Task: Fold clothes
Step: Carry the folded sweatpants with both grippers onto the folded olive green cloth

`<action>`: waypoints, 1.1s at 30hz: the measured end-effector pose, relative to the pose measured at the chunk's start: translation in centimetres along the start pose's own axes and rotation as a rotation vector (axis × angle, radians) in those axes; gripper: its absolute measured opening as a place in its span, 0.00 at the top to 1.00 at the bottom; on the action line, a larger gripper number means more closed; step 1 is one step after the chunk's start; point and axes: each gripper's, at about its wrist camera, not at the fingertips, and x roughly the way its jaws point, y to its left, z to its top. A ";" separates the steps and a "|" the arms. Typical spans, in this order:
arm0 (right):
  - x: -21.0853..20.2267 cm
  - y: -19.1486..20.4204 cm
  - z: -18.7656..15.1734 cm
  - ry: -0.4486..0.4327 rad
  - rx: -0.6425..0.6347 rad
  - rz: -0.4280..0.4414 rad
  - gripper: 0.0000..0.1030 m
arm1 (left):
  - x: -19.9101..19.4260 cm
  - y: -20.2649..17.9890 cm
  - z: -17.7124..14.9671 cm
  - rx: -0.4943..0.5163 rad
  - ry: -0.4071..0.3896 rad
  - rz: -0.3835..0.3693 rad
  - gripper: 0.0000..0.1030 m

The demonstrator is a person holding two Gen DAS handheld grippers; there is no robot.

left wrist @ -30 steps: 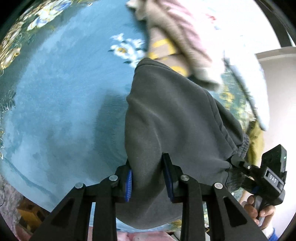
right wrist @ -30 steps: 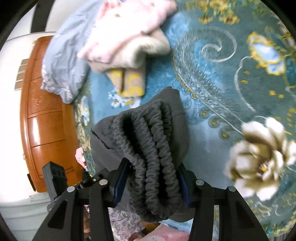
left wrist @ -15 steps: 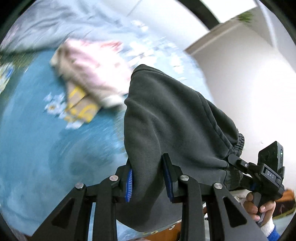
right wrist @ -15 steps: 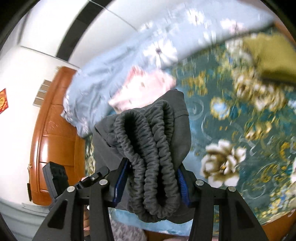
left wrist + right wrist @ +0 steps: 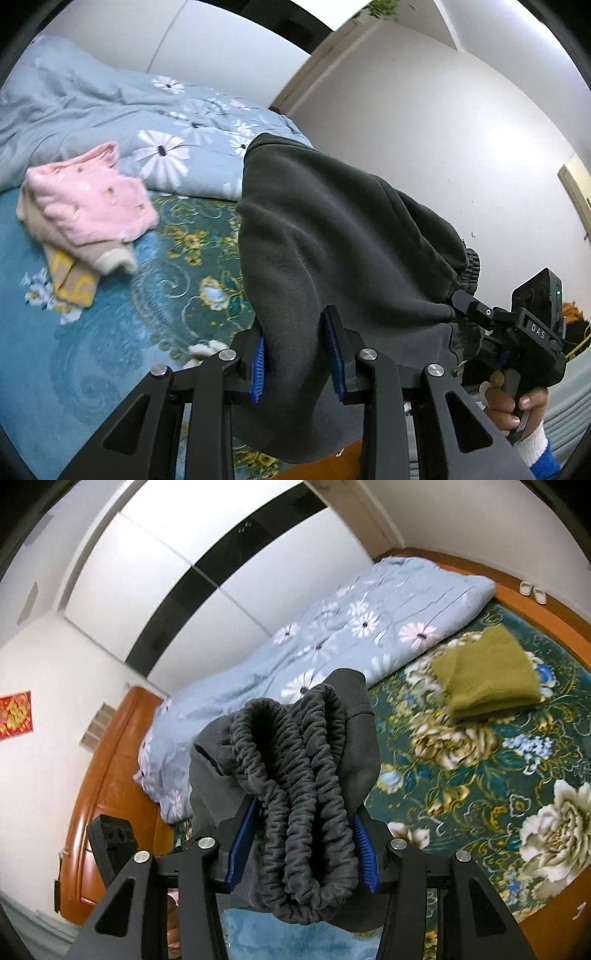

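Both tongs (image 5: 297,358) (image 5: 301,849) clamped, raised.

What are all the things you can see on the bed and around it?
Dark grey sweatpants with ruffled elastic waistband: one, grey, held up above the bed between both grippers.
Pink fleecy folded top: one, pink, top of a pile on the bedspread.
Cream folded garment: one, cream, under the pink top.
Tan and yellow folded item: one, bottom of that pile.
Olive green folded knit: one, on the bedspread.
Light blue daisy quilt: one, bunched along the bed's far side.
Teal floral bedspread: one, covering the bed.
Orange wooden headboard: one.
Left gripper: clamped on the sweatpants.
Right gripper: clamped on the waistband.
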 end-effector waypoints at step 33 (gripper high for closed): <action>0.8 -33.2 22.9 0.228 0.074 0.020 0.50 | 32.7 -20.5 4.3 -0.169 0.103 0.144 0.71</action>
